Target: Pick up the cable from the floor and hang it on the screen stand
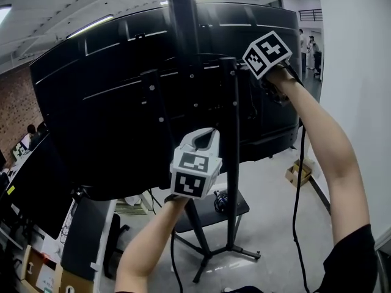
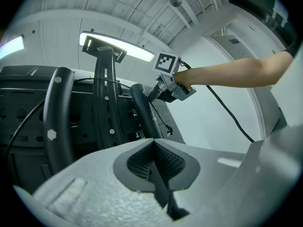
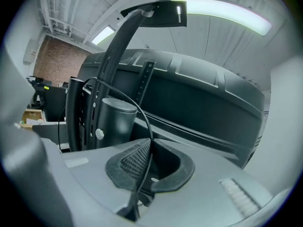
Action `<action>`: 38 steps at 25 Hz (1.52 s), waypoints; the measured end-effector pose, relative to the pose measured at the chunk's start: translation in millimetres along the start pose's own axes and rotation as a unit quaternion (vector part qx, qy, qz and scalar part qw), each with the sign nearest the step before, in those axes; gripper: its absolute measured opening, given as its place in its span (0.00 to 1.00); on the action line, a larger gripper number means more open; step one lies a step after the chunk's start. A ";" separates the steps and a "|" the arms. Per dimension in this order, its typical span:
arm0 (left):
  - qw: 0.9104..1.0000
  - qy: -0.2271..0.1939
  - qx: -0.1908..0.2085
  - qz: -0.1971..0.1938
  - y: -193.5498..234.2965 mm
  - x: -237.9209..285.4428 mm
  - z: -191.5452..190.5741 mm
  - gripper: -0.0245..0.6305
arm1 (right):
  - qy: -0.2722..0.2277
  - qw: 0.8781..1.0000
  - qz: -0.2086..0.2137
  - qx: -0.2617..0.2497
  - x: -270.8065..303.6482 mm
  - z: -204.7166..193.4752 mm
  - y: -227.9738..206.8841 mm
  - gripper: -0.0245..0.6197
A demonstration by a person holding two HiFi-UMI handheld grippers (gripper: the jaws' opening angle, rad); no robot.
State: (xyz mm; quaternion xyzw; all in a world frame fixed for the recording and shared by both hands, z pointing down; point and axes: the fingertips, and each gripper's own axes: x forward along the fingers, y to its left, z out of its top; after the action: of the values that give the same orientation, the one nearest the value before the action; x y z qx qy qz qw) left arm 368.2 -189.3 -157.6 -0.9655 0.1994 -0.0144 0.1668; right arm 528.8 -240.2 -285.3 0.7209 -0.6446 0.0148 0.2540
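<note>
The black cable (image 1: 299, 176) hangs from my right gripper (image 1: 269, 81), raised against the upper right back of the big curved screen (image 1: 122, 115). In the right gripper view the jaws (image 3: 150, 148) are shut on the cable (image 3: 142, 112), which arcs up toward the stand's column (image 3: 118, 46). My left gripper (image 1: 206, 136) is lower, by the thin stand pole (image 1: 234, 163). It (image 2: 152, 148) is shut on a dark strand of cable (image 2: 163, 197) that drops below it. The left gripper view also shows the right gripper (image 2: 158, 91) near the stand bracket (image 2: 105, 93), with cable (image 2: 227, 110) trailing away.
The stand's legs and a small black shelf (image 1: 235, 207) sit on the grey floor. A cardboard box (image 1: 297, 173) lies by the white wall (image 1: 354, 72) at the right. Desks with monitors (image 1: 30, 188) crowd the left. People (image 1: 308, 44) stand far back.
</note>
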 end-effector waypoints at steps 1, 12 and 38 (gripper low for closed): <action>1.000 0.000 0.000 0.000 -0.4 -0.5 0.1 0.04 | -0.007 1.000 0.005 0.011 1.5 -1.0 2.1 0.07; 1.000 0.003 -0.009 0.005 -4.3 -13.7 -10.3 0.04 | -0.152 0.972 0.076 0.160 2.6 -7.5 15.0 0.08; 0.994 0.056 -0.077 0.060 -28.6 -61.4 -66.5 0.04 | -0.233 0.961 0.014 0.146 -65.3 -141.6 145.0 0.05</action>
State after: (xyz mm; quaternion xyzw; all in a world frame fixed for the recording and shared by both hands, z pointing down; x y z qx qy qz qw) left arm 316.3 -161.6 -83.1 -0.9595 0.2662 -0.0428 0.0814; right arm 425.3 -131.2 -134.5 0.7248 -0.6866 -0.0563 -0.0119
